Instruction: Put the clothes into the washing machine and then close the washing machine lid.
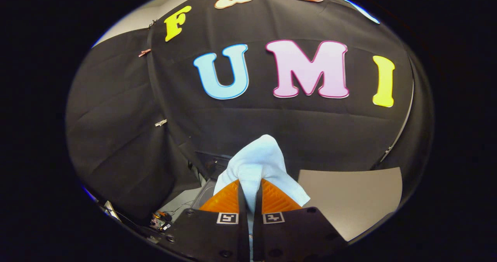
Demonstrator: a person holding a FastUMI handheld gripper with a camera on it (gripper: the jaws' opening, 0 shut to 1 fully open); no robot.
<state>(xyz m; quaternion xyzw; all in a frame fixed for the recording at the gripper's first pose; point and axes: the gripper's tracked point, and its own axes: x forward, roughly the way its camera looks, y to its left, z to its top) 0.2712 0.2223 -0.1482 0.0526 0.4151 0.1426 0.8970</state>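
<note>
in the gripper view, the tool [249, 194] is pinching a pale blue-white cloth [259, 162] between its two fingers, which are standing almost together with only the thin fold of fabric in the gap. both fingers are pressing on it. the cloth is bunching up into a peak just ahead of the fingertips and draping down over both sides of them, so it is hanging free in the air rather than lying on anything.

beyond the cloth and to the right, a bare pale table [357, 200] is showing, well below the booth's dark wall. to the left of the fingers and lower down, a curved grey rim [205, 194] is peeking out beside the draped fabric; it may be the mouth of the washing machine, though too little of it is visible to be sure. some cables and small clutter [161, 220] are lying further left.

by my reading, the carrying step is in hand: the cloth is lifted and not yet inside the machine. the next move is calling for bringing the tool over the opening, lowering the fabric well inside, then parting the fingers so nothing drapes over the rim before the lid is dealt with.
</note>
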